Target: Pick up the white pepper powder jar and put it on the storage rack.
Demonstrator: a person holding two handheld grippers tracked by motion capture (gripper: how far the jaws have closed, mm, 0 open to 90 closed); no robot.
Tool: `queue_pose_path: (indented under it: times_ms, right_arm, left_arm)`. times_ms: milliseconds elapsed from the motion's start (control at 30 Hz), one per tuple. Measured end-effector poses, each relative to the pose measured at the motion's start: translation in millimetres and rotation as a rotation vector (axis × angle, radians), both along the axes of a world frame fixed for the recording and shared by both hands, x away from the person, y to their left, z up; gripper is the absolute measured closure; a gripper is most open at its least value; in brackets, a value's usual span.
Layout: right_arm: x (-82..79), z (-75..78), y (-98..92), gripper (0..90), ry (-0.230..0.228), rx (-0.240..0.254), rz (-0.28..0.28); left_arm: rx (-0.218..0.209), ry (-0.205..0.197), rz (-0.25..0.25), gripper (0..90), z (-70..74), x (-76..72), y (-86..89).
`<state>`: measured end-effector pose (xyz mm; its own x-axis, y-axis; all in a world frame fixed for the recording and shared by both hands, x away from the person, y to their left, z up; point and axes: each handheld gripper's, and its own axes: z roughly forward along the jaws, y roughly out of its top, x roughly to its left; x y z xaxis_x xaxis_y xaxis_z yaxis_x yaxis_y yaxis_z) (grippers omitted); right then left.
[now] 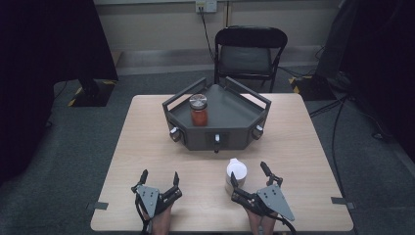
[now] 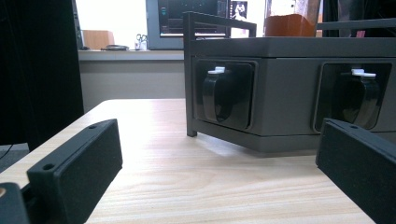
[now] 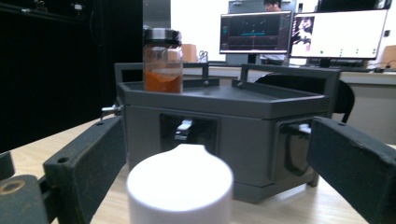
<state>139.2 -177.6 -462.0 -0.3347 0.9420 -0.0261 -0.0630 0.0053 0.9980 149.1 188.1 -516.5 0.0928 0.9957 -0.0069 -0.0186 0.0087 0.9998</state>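
Between my right claw's (image 1: 251, 175) spread, empty jaws stands the white cup (image 3: 180, 186), off-centre toward one jaw; closing now could nudge and tip it.

The surface (image 1: 303, 161) is showing pale, matt wood grain, the tray (image 1: 230, 110) at twelve o'clock is looking like matt grey plastic, the jar (image 1: 198, 111) is gleaming as glass under a metal lid, and the white cup (image 1: 237, 172) is appearing smooth.
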Motion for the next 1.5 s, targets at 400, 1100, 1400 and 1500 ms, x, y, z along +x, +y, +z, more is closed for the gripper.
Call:
queue_pose_path:
  times_ms: [400,1100,1400,1500]
  right_arm:
    - [9.3,-3.0,7.4,12.0,0.055,-0.012,0.027]
    - [16.9,-11.9,10.7,19.0,0.128,-0.010,0.037]
    - [17.0,-13.5,8.5,25.1,0.136,-0.004,0.047]
    - [18.0,-13.3,8.5,27.0,0.141,-0.008,0.052]
  left_arm:
    - [0.000,0.000,0.000,0.0,0.0,0.0,0.0]
    - [0.000,0.000,-0.002,0.0,0.0,0.0,0.4]
    - [0.000,0.000,-0.002,0.0,0.0,0.0,0.4]
    - [0.000,0.000,-0.002,0.0,0.0,0.0,0.4]
